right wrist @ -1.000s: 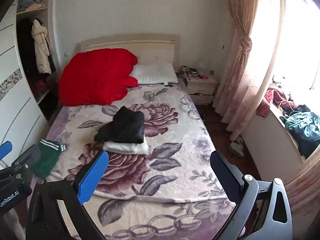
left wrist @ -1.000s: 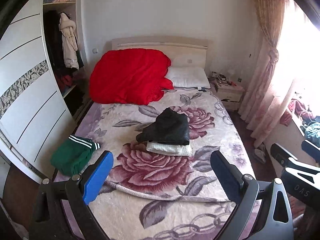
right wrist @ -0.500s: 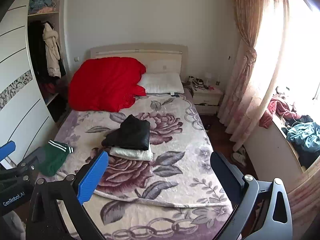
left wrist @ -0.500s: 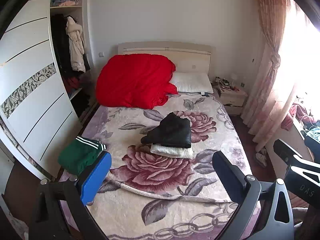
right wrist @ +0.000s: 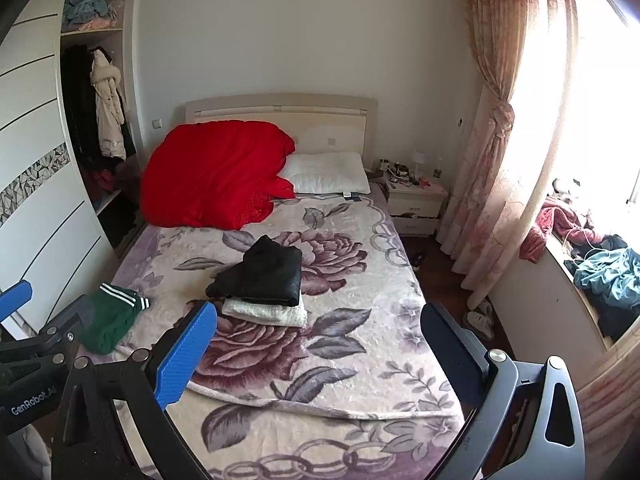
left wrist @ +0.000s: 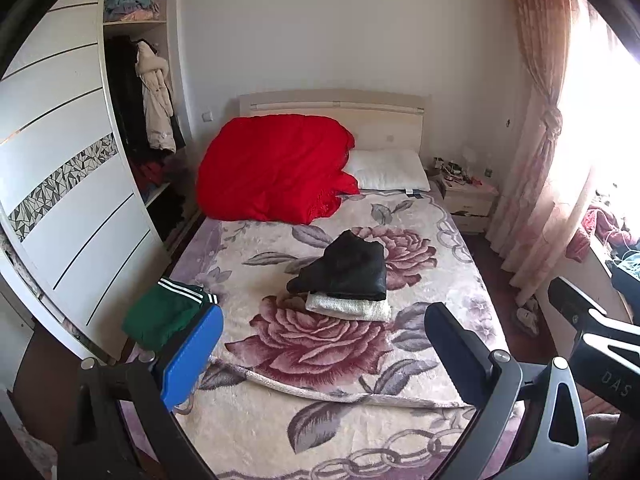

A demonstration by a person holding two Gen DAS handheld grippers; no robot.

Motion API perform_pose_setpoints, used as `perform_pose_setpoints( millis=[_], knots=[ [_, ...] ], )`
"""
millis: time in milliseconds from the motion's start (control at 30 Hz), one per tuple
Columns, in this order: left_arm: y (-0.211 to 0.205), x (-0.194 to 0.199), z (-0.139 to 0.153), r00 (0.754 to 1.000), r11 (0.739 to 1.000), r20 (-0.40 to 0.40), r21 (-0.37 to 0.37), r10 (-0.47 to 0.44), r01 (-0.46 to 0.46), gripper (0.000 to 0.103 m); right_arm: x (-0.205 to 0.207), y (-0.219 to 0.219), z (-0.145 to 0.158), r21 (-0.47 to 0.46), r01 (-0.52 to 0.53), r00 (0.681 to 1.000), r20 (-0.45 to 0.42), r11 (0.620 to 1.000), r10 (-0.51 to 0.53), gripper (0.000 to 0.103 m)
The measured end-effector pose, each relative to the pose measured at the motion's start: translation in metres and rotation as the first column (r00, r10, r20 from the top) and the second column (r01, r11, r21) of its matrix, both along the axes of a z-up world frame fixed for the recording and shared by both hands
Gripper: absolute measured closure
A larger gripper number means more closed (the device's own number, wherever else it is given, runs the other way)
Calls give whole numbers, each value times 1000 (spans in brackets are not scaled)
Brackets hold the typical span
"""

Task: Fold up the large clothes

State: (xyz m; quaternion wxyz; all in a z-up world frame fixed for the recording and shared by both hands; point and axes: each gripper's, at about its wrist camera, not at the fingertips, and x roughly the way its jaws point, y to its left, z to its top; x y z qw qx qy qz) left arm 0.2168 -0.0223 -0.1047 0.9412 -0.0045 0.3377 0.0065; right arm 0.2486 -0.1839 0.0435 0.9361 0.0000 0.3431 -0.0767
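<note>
Both wrist cameras now sit higher and farther back from the bed (left wrist: 452,256) than a second ago, so more of the wardrobe (left wrist: 60,184) and the wall above the headboard shows; the clothes themselves lie where they lay. Spread wide and holding nothing, the left gripper (left wrist: 320,352) hangs over the foot end of the floral blanket (left wrist: 320,344), its blue pad at lower left and its dark finger at lower right. Equally wide apart and empty, the right gripper (right wrist: 318,346) hovers over the same foot end, just beside the left one, whose frame edges into the right wrist view at the left border.

A folded black garment (left wrist: 346,268) rests on a folded white garment (left wrist: 348,306) near the middle of the bed, the two stacked and touching. A folded green garment (left wrist: 164,314) with white stripes lies at the bed's left edge, well apart from the stack and close to the wardrobe. A red quilt (left wrist: 272,168) is heaped at the head end, touching a white pillow (left wrist: 390,170). More clothes (right wrist: 608,276) are piled on the window ledge at right, beside the tied curtain (right wrist: 492,160).
</note>
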Motion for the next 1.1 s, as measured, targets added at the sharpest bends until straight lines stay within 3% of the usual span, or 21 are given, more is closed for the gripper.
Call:
perform_pose_setpoints(
  millis=[1100],
  knots=[
    [2,-4,15,1000,1000,27,-3,10,-10,0,1,-1,5,-13,-22,999,22,1000,23,0]
  ],
)
